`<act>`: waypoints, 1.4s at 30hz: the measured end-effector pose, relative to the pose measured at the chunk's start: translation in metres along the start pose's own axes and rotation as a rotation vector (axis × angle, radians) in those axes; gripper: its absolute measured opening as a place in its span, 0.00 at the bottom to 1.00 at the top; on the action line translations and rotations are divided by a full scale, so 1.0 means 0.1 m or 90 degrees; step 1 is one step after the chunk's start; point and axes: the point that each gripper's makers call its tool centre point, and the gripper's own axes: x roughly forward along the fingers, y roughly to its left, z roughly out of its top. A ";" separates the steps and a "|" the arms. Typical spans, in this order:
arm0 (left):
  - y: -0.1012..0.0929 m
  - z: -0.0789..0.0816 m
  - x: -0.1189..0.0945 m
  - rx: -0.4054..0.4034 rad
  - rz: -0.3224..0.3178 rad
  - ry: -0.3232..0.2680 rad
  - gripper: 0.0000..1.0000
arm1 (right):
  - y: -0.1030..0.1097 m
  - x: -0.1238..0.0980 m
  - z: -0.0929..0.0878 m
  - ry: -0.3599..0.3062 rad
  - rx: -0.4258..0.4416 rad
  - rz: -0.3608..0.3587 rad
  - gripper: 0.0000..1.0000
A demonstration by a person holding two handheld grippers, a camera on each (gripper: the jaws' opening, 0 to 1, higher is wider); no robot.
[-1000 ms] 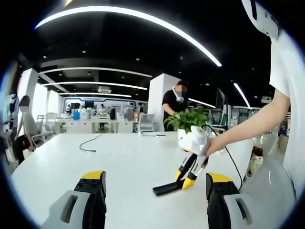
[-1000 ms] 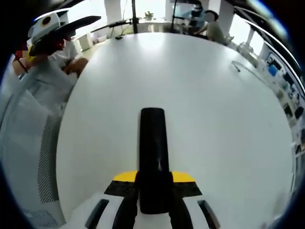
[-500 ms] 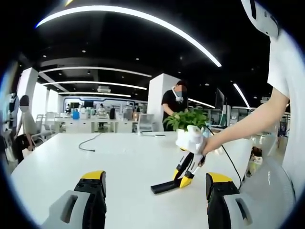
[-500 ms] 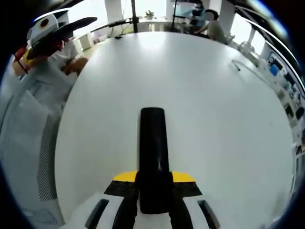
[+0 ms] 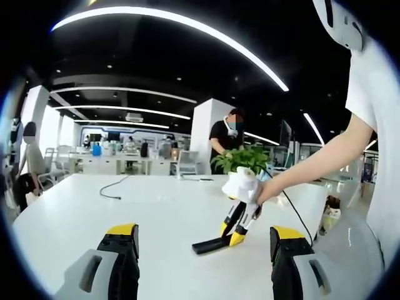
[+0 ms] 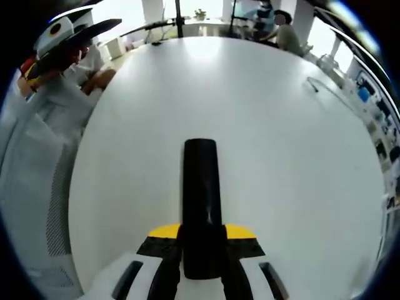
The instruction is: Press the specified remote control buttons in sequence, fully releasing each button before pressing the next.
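Observation:
A black remote control sticks out forward from between the jaws of my right gripper, which is shut on its near end. In the left gripper view the same remote slants down, its far end low over or on the white table; whether it touches I cannot tell. There the right gripper, held by a hand, grips the raised end. My left gripper stands open, jaws wide apart with nothing between them, short of the remote.
A potted plant stands behind the right gripper, and a thin cable lies far left on the table. A person stands beyond the table. The rounded table edge and a mesh chair are at the left of the right gripper view.
In the left gripper view the right gripper and remote have drifted left and slightly farther away. The remote stays clamped the same way. The left jaws keep the same gap.

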 end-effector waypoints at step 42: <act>0.01 0.00 0.00 -0.003 0.005 0.003 0.90 | -0.37 0.01 0.04 0.016 -0.020 -0.002 0.21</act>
